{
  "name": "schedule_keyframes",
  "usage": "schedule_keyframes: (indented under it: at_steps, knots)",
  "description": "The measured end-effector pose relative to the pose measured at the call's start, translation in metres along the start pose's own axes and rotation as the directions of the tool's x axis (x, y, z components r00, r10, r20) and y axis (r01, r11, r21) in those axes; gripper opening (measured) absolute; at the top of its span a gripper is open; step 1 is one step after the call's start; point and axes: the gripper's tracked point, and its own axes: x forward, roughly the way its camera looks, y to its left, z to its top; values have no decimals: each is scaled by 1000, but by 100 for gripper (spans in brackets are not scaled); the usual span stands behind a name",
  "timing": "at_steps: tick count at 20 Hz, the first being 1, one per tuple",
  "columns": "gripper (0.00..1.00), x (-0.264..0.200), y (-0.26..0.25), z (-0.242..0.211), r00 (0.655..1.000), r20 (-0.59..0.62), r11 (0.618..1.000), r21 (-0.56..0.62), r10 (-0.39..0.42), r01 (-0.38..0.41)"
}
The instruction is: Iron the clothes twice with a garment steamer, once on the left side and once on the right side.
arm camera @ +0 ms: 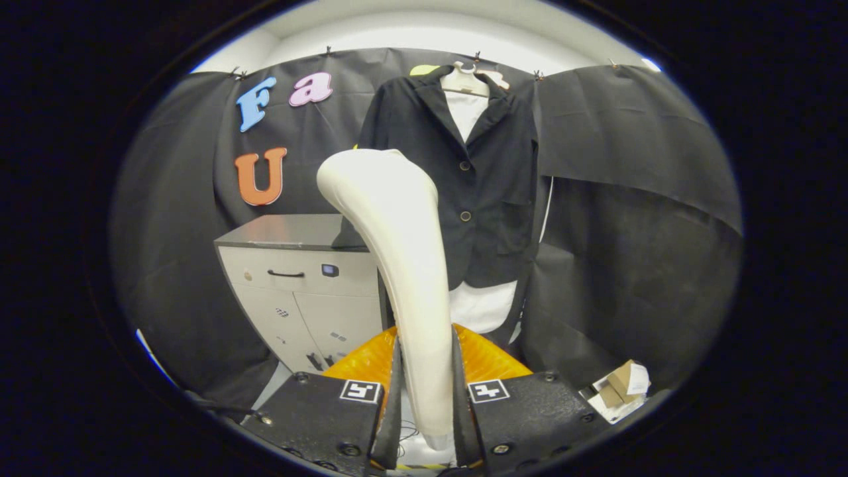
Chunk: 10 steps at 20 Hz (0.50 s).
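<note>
Between the gripper (424,397) fingers: cream curved plastic garment steamer (397,265) clamped by the handle, both fingers pressing; beyond it, black buttoned jacket over white shirt (487,179) on hanger, apart from steamer head; advance squarely, then stroke slowly down one side.

Walls: I see black cloth (629,218) hung all round the booth, clipped along its top edge, sagging in folds on the right.
Ceiling: a pale strip (424,26) above the cloth, evenly lit.
Furniture: I make out a light grey cabinet (305,298) with a dark top, a drawer with a black handle (286,273) and doors below, standing against the cloth.
Floor: pale; small cardboard boxes (623,387) lie at the foot of the right-hand cloth.
</note>
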Motion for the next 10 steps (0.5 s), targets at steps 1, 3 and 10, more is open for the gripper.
schedule_keyframes:
  at_steps: [1,3,10]
  knots:
    - [35,0,1,-1,1000,-3,1000,6,1,-1]
    - [35,1,1,0,1000,-6,1000,0,-2,2]
    - [35,0,2,0,1000,-3,1000,1,-2,2]
